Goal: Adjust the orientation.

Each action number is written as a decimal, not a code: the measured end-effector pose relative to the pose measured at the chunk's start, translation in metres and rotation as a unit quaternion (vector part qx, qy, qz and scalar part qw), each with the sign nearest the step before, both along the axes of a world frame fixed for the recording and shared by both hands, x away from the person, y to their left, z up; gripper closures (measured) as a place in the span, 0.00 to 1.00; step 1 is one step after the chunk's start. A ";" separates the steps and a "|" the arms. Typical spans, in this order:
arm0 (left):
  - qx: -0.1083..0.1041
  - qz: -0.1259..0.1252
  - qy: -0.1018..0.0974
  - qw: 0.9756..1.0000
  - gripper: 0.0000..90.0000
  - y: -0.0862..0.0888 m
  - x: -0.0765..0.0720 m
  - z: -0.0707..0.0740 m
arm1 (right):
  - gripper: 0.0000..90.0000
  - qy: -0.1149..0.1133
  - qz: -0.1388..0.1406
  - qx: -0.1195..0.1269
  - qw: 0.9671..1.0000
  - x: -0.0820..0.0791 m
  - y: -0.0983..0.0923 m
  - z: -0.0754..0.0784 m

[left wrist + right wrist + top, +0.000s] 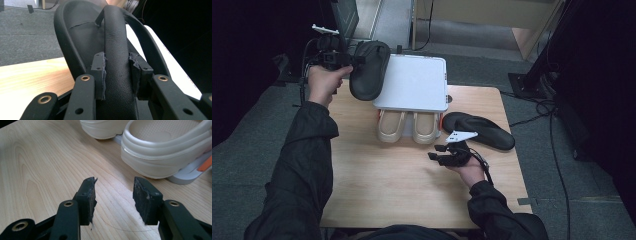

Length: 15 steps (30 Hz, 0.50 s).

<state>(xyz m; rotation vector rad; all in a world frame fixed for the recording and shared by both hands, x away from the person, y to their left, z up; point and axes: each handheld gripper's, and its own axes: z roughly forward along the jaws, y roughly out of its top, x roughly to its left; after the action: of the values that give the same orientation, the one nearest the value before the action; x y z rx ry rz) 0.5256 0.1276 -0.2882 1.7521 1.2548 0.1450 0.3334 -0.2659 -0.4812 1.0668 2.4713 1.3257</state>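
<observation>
Tabletop white rack (pixel 414 82) holds beige shoes (pixel 408 126); left tool (pixel 354 61) grips black slipper (pixel 370 70).

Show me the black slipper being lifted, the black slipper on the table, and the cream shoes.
lifted black slipper (pixel 368 70), high view, on its sole
black slipper on the table (pixel 479 130), high view, on its insole
cream shoes (pixel 392 125), high view, left shoe's inside

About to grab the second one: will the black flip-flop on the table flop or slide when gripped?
Probably flexible: the black flip-flop looks thin and flat. Likely light, since its mate hangs from the left gripper by the strap alone. It may slide on the smooth table.
</observation>
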 end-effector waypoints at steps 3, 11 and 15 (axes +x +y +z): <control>0.002 -0.007 0.002 1.000 0.76 -0.012 0.003 -0.001 | 0.59 -0.002 -0.001 0.002 1.000 0.000 -0.001 0.000; -0.002 -0.020 0.004 1.000 0.76 -0.040 0.008 -0.008 | 0.59 -0.002 -0.005 0.003 1.000 -0.003 -0.005 0.002; -0.006 -0.026 0.004 1.000 0.76 -0.052 0.008 -0.013 | 0.59 -0.004 -0.005 0.004 1.000 -0.004 -0.006 0.001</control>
<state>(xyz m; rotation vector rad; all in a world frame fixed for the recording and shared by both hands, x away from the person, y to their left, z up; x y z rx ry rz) 0.5336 0.0760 -0.3012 1.7753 1.2111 0.1000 0.3297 -0.2721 -0.4797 1.0729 2.4533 1.3343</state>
